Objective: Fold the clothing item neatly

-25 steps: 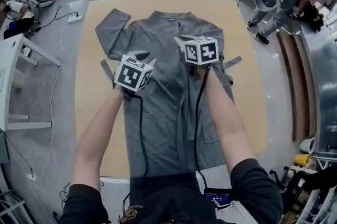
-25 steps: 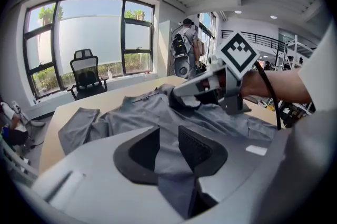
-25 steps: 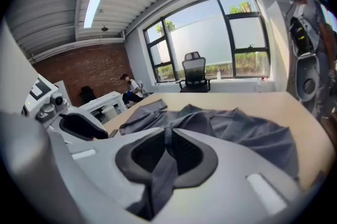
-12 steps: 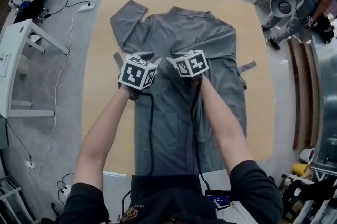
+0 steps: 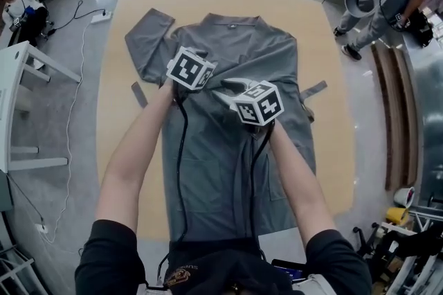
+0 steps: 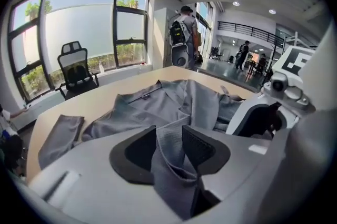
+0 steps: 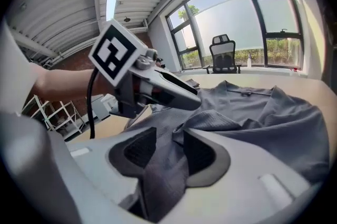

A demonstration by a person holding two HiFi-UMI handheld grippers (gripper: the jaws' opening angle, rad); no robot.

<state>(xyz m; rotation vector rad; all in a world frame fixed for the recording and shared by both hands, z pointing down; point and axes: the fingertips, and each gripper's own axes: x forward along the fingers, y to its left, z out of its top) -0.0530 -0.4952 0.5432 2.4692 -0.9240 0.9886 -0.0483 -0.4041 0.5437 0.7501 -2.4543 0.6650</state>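
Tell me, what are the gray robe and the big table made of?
The robe looks like soft, matte woven cloth: it wrinkles and shows a fine weave up close. The table looks like smooth pale wood or wood-look board; I cannot tell which.

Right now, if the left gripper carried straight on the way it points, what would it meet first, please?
The gray robe: a fold of it lies between the jaws of the left gripper, which have just been opening. Straight ahead is probably its chest panel.
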